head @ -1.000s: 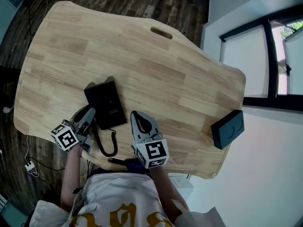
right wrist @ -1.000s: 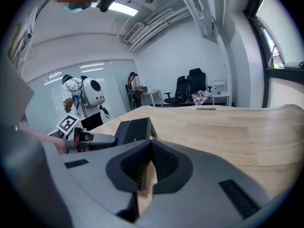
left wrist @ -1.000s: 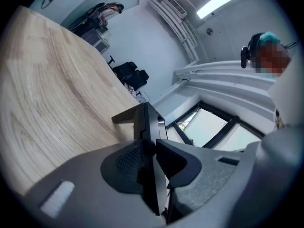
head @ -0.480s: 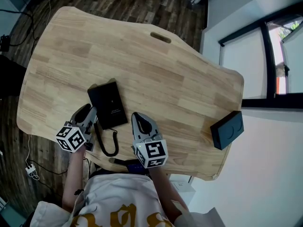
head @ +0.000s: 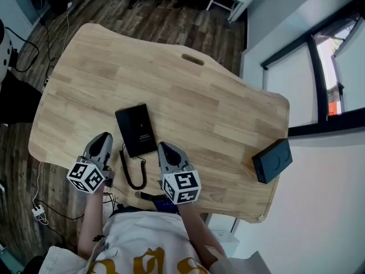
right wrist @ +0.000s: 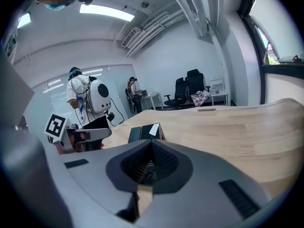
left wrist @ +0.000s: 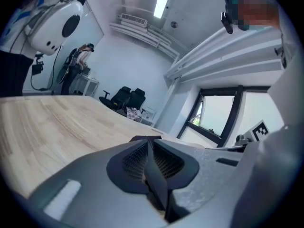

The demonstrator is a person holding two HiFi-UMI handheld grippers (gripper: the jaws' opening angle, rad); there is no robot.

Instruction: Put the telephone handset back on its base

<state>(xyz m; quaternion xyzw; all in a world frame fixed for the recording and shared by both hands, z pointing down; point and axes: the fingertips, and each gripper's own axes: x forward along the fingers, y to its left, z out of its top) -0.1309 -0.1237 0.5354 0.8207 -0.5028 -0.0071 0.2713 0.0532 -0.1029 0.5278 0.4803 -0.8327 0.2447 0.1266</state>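
Note:
The black telephone (head: 137,131) lies flat near the table's front edge, its curly cord (head: 131,173) looping towards me. In the right gripper view the telephone (right wrist: 145,132) appears as two dark side-by-side parts, one with a white label; I cannot tell handset from base. My left gripper (head: 102,140) sits left of the phone, apart from it, its jaws closing with nothing between them (left wrist: 148,144). My right gripper (head: 166,148) rests just right of the cord, jaws together and empty (right wrist: 151,145).
A black box (head: 274,160) stands at the table's right edge. An oval slot (head: 193,59) is cut in the wooden table (head: 199,107) near its far side. Cables lie on the floor at the left. People and office chairs are far behind the table.
The left gripper has drawn back from the phone's lower left corner and now stands apart from it. The head view has shifted. The right gripper has kept its place.

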